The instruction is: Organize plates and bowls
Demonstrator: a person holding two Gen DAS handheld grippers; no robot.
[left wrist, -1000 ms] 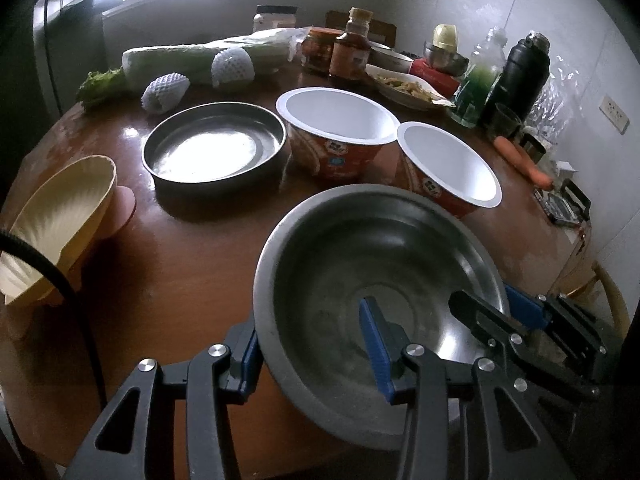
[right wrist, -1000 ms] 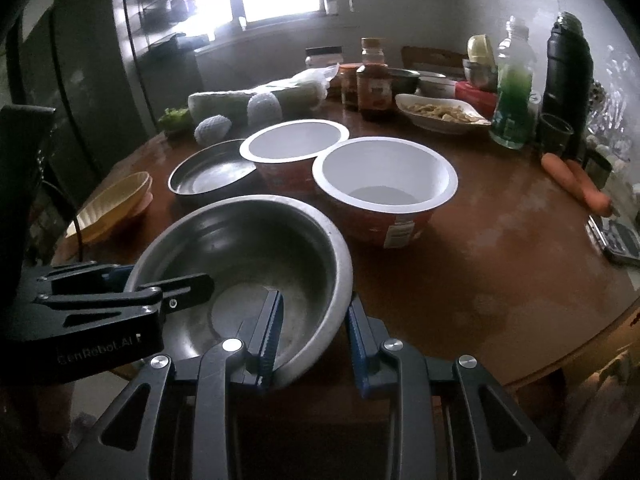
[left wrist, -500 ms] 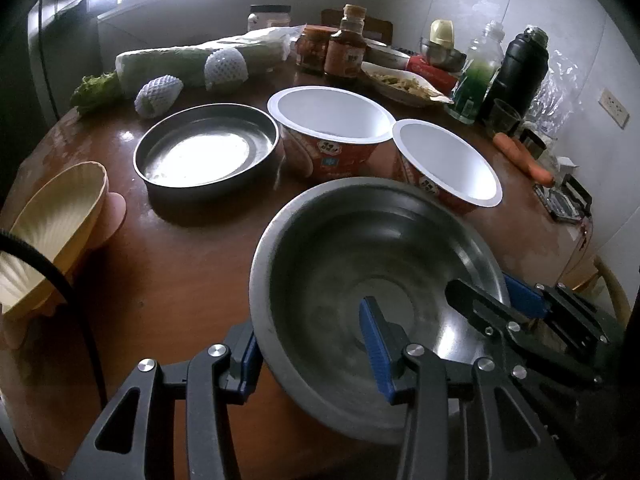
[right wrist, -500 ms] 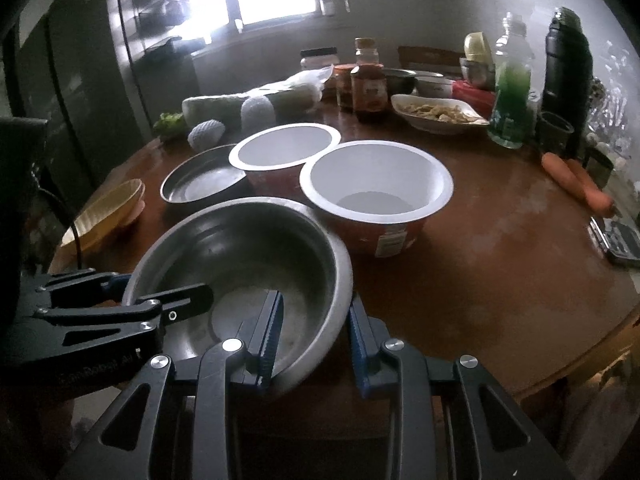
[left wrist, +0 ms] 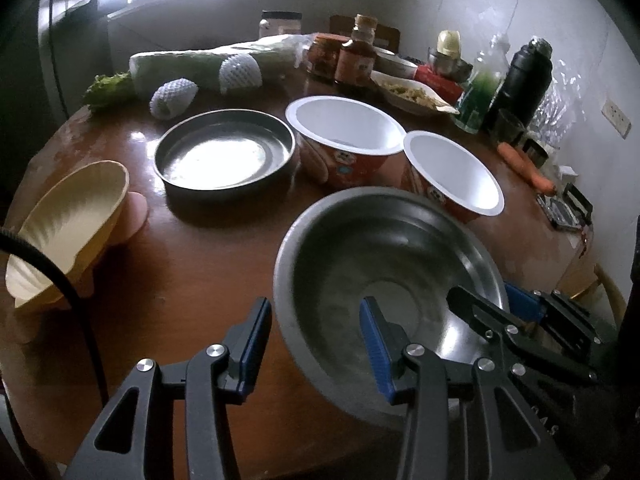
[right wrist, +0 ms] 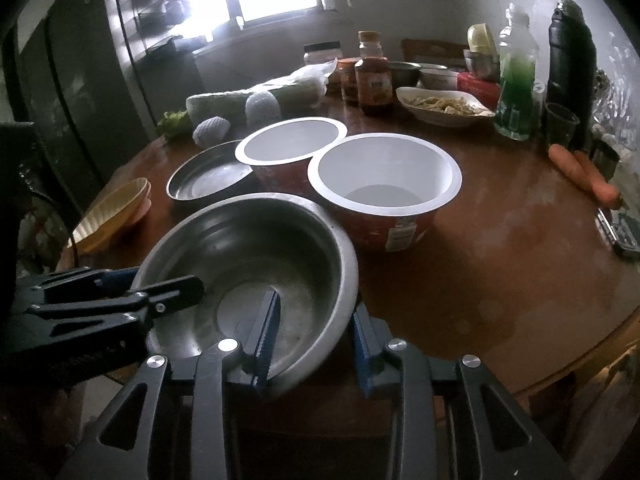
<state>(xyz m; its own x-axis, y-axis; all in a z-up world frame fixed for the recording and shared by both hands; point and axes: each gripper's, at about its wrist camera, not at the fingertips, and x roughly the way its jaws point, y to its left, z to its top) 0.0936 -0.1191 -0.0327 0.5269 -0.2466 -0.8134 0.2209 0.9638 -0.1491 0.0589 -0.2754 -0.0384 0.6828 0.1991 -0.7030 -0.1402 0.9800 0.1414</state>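
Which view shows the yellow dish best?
The left wrist view: the yellow dish sits large at the table's left edge, its ribbed inside plain. The right wrist view shows the same dish smaller, side-on, with its inside mostly hidden.

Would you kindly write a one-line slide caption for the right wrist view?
Right claw opening astride the steel bowl's rim, left claw opposite, paper bowls behind.
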